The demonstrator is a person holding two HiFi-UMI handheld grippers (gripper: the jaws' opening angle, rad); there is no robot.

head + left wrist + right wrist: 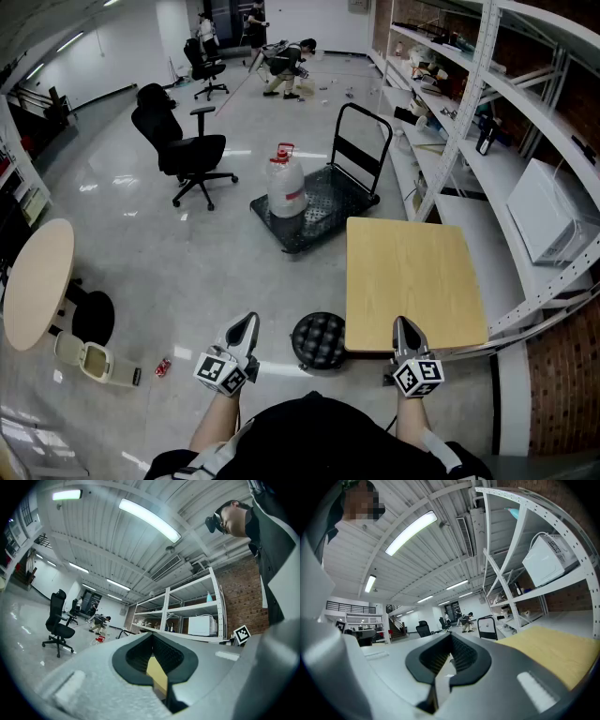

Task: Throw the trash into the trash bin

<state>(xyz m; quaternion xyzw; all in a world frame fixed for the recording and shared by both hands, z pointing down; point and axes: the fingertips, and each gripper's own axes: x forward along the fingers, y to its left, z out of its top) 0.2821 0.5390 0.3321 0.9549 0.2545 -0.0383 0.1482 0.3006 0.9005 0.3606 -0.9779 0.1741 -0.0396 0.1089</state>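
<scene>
A small red can lies on the grey floor at the lower left. Just left of it a pale trash bin lies tipped beside the round table's black foot. My left gripper is held low in front of me, right of the can, with its jaws shut and nothing showing at its tip. My right gripper hovers at the near edge of the square wooden table, jaws shut and empty. Both point roughly level across the room.
A black round stool stands between the grippers. A flat cart with a water jug, a black office chair, a round table and white shelving surround the open floor. People work at the far end.
</scene>
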